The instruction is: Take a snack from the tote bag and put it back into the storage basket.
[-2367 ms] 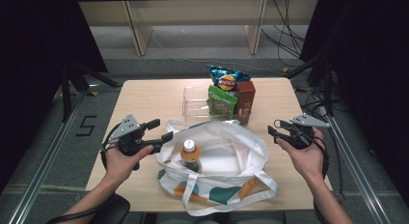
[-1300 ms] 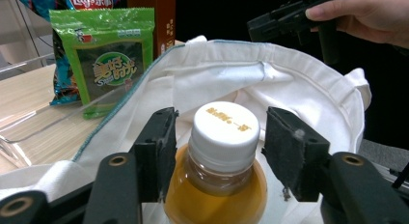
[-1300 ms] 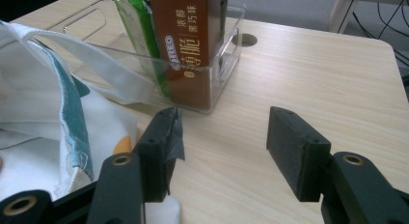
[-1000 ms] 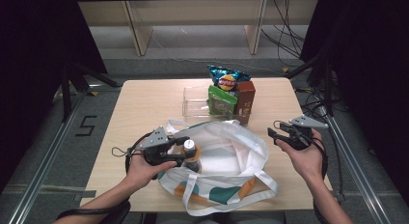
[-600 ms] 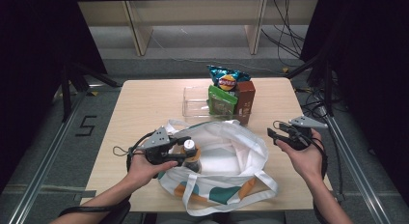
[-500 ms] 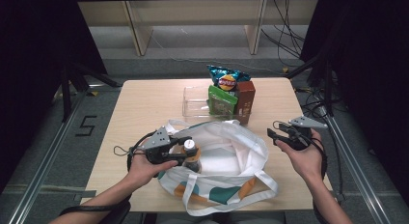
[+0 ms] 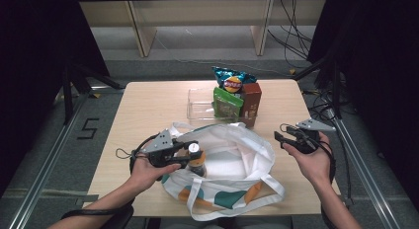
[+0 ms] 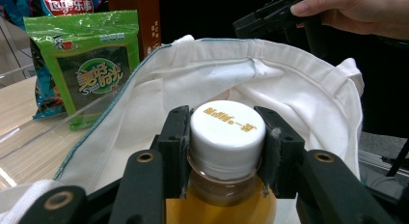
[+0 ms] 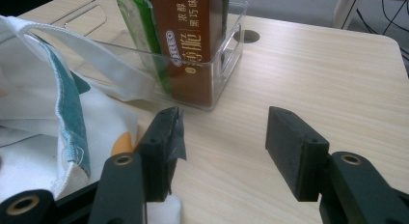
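The left gripper (image 8: 226,151) has just been closing and now clamps the bottle (image 8: 226,137) at its white cap, inside the tote bag (image 7: 237,155). Full of liquid, it will likely feel heavy and slick; gripping under the cap's rim seems safest

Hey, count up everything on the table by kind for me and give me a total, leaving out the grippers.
Bottles: 1, the bottle in the cloth bag
Cloth bags: 1, cloth bag
Clear bins: 1, clear bin
Snack packets: 2, green packet and blue chip bag
Boxes: 1, brown box
Total: 6
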A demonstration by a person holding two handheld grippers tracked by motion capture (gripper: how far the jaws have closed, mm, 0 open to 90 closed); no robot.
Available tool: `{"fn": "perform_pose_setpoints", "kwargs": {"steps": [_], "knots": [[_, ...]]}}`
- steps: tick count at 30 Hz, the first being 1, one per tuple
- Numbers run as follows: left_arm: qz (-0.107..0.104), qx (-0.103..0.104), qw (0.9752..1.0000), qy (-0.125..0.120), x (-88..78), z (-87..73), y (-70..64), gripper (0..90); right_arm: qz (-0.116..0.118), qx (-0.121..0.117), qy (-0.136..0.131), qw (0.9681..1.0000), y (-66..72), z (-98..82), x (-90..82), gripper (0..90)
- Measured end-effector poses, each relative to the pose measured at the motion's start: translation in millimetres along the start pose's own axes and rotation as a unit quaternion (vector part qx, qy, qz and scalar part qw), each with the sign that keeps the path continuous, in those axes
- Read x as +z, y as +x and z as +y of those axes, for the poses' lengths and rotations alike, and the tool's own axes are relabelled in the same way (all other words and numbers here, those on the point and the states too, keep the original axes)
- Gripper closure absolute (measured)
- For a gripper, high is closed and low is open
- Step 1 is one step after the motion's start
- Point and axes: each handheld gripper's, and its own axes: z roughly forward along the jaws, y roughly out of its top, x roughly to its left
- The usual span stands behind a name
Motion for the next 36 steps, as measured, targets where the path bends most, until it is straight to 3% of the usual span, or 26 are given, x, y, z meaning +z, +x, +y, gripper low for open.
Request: {"fn": "perform_pose_setpoints", "kwargs": {"steps": [4,15,16,17,20,24,25,31,32,34,35,36], "knots": [[-0.001,-0.014,0.9999,-0.002,-1.3,0.6,2.4,58.5,0.001,-0.001,-0.004,1.0000,-1.0,-0.5,0.5,47.0],[0.002,-0.006,0.9999,-0.013,-6.8,10.6,0.0,58.5,-0.007,0.010,-0.006,0.9999,0.5,0.0,-1.8,47.0],[0.001,-0.006,0.9998,-0.018,-6.8,11.6,0.3,58.5,-0.010,-0.008,-0.013,0.9998,-2.6,0.4,-1.2,47.0],[0.004,-0.007,0.9998,-0.018,-7.6,12.9,0.1,58.5,-0.006,0.015,-0.011,0.9998,0.4,0.1,-1.4,46.9],[0.004,-0.009,0.9997,-0.023,-9.0,16.1,1.0,58.5,-0.013,0.004,-0.010,0.9999,-2.2,0.6,-3.0,46.9],[0.005,-0.010,0.9996,-0.027,-10.0,18.7,1.6,58.5,-0.010,0.014,-0.025,0.9995,-1.8,0.5,-2.1,46.9],[0.006,-0.010,0.9995,-0.029,-10.1,19.5,1.7,58.5,-0.010,-0.005,-0.026,0.9996,-5.2,0.9,-2.1,46.9],[0.003,-0.012,0.9994,-0.033,-10.0,24.4,0.9,58.6,-0.015,-0.007,-0.024,0.9996,-5.2,0.8,-3.6,46.9],[0.003,-0.011,0.9994,-0.032,-10.3,25.3,0.7,58.6,-0.015,0.009,-0.018,0.9997,-2.6,0.5,-4.9,46.9],[0.002,-0.009,0.9994,-0.033,-10.3,26.2,0.4,58.6,-0.011,0.015,-0.025,0.9995,-2.6,0.5,-5.0,46.9],[0.002,-0.007,0.9994,-0.034,-10.8,28.0,0.2,58.6,-0.011,-0.004,-0.028,0.9995,-6.1,0.8,-5.0,46.9],[0.002,-0.007,0.9993,-0.036,-11.1,28.9,0.2,58.6,-0.014,0.016,-0.026,0.9994,-2.9,0.6,-6.1,46.9]]}}
